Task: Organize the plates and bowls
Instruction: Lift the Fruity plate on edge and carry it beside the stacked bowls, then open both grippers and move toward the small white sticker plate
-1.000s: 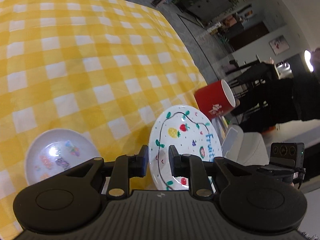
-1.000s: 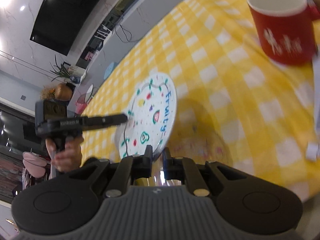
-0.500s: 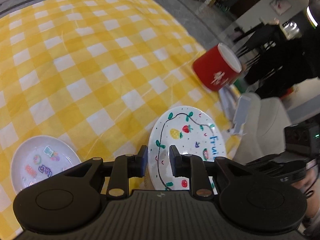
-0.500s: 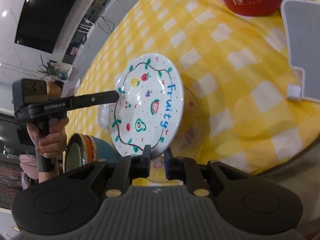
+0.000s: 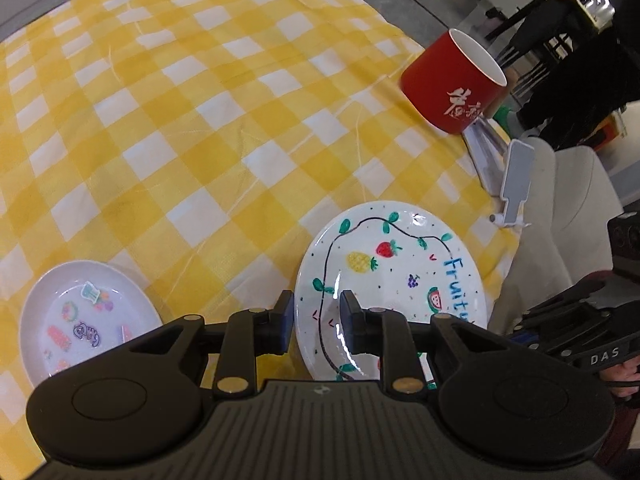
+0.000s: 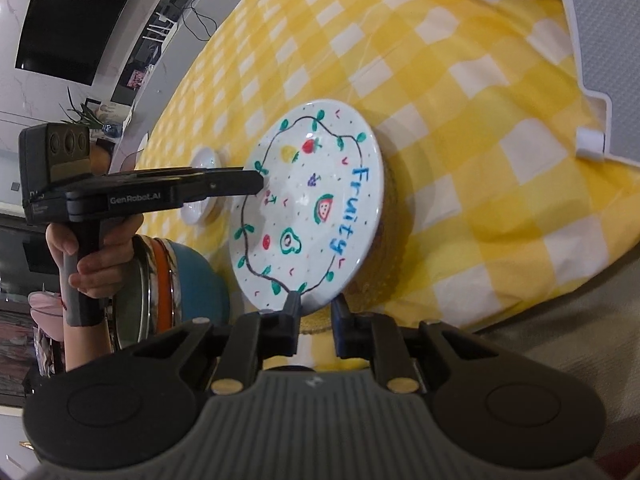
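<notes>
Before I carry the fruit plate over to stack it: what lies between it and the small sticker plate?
In the left wrist view, only bare yellow checked tablecloth lies between the fruit plate and the sticker plate; the left gripper clamps the fruit plate's rim.

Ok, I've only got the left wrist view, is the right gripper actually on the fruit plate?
Observer: Yes, the right gripper has its fingers on either side of the fruit plate rim, at the edge nearest it.
Operator: Is the plate resting on the tablecloth?
Observer: No, it hangs tilted above it, with its shadow underneath.
Operator: Anything near my left hand?
Observer: A blue bowl sits right beside it.
</notes>
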